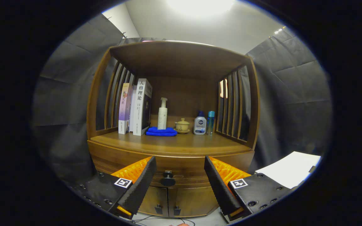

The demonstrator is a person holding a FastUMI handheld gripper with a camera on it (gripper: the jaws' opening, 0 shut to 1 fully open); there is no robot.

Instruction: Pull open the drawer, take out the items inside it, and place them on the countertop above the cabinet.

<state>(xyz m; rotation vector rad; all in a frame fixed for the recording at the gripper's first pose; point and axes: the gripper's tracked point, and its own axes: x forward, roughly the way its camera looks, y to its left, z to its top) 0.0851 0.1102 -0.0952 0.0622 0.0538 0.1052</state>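
1. Gripper — fingers are standing spread wide apart, clasping nothing; they are flanking the drawer knob without touching it
2. Drawer knob — a dark round knob, sitting in the gap between the two fingers, slightly nearer the left one
3. Drawer — a wooden front just under the countertop edge, lying flush with the cabinet and so closed; its contents are hidden
4. Cabinet — a wooden unit with slatted side panels and a roof board over the open shelf space; two lower doors are showing beneath the drawer, each with a small dark pull
5. Countertop — the wooden surface above the drawer, lying beyond the fingers and carrying items 6 to 11 along its back
6. Books — several standing upright against the left slats
7. Blue cloth — folded, lying just right of the books
8. Pump bottle — white, standing upright on the blue cloth
9. Lidded tea bowl — tan, sitting on a saucer beside the cloth
10. Small white bottle — dark cap, standing right of the tea bowl
11. Slim blue bottle — standing just beside the white one, near the right slats
12. White sheet — lying to the right of the cabinet, behind the right finger
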